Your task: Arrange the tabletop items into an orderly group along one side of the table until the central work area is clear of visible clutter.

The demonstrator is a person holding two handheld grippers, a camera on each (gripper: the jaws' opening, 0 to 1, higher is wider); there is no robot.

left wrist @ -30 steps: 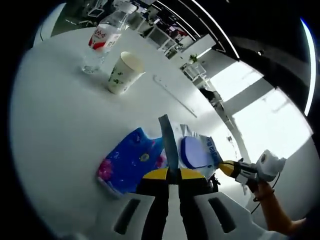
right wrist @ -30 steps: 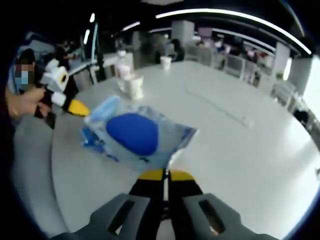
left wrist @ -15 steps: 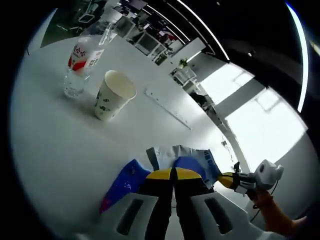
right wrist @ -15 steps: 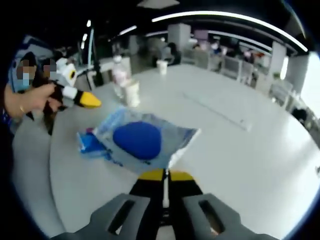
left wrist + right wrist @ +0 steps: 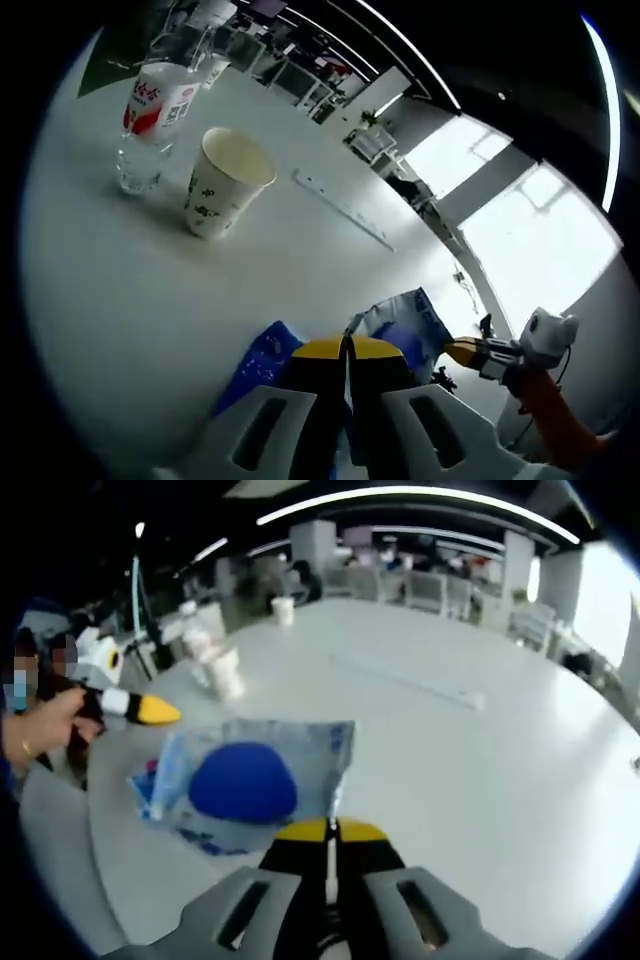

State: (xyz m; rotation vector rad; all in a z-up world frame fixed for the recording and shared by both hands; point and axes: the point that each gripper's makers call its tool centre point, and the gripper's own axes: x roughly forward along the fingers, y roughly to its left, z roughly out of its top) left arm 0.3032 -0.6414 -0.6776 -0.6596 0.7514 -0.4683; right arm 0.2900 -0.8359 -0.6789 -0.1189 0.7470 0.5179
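1. Right tool [image 5: 328,830] clamped on clear packet [image 5: 250,780], blue round pad inside, just ahead of tips.
2. Left tool [image 5: 346,347] jaws closed, empty.
3. Paper cup [image 5: 222,182], bottle [image 5: 150,118] upright far ahead-left on tabletop [image 5: 120,290].

in the left gripper view my own gripper [image 5: 345,350] covers most of the blue floral pack [image 5: 256,362] and the lower part of the clear bag [image 5: 405,322]. the water bottle [image 5: 150,110] loses its top in the dark rim. print on the paper cup [image 5: 222,182] is too small for me to read.
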